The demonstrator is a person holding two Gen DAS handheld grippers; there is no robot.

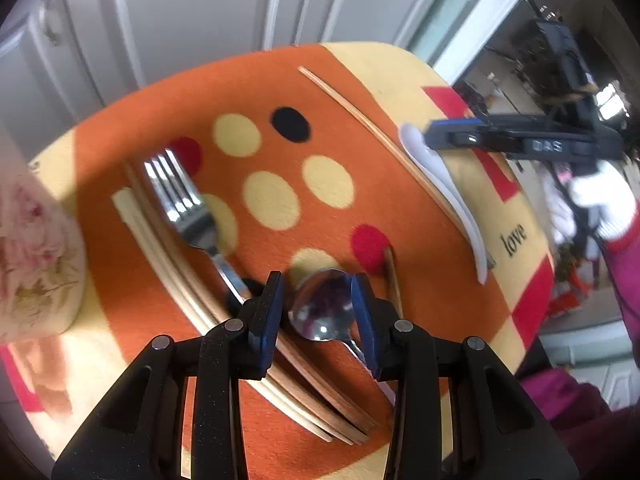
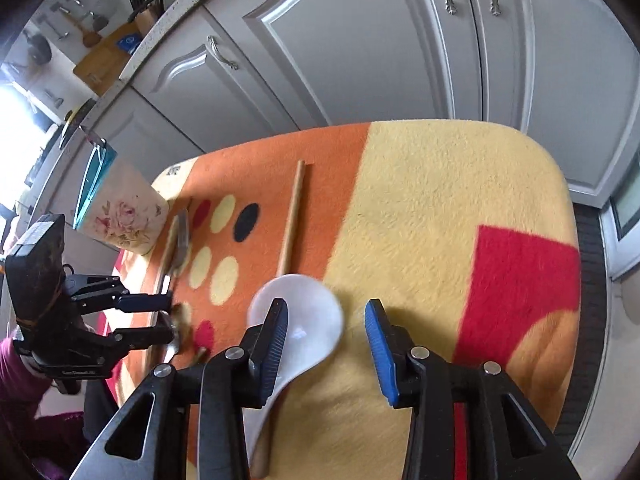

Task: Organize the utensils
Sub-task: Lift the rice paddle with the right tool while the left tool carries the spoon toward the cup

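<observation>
My left gripper (image 1: 318,300) is open, its jaws on either side of the bowl of a metal spoon (image 1: 322,310) lying on the orange cloth. A metal fork (image 1: 188,208) and several wooden chopsticks (image 1: 224,308) lie just left of it. A single chopstick (image 1: 372,128) and a white ceramic spoon (image 1: 444,188) lie to the right. My right gripper (image 2: 326,330) is open above the white spoon (image 2: 304,320), whose bowl sits partly under the left jaw. The single chopstick (image 2: 294,216) shows beyond it. The left gripper (image 2: 160,316) appears at the left edge.
A floral box (image 1: 36,248) stands at the table's left edge and also shows in the right wrist view (image 2: 128,216). The small table is covered by an orange, yellow and red cloth (image 2: 440,208). Grey cabinet doors (image 2: 360,48) stand behind the table.
</observation>
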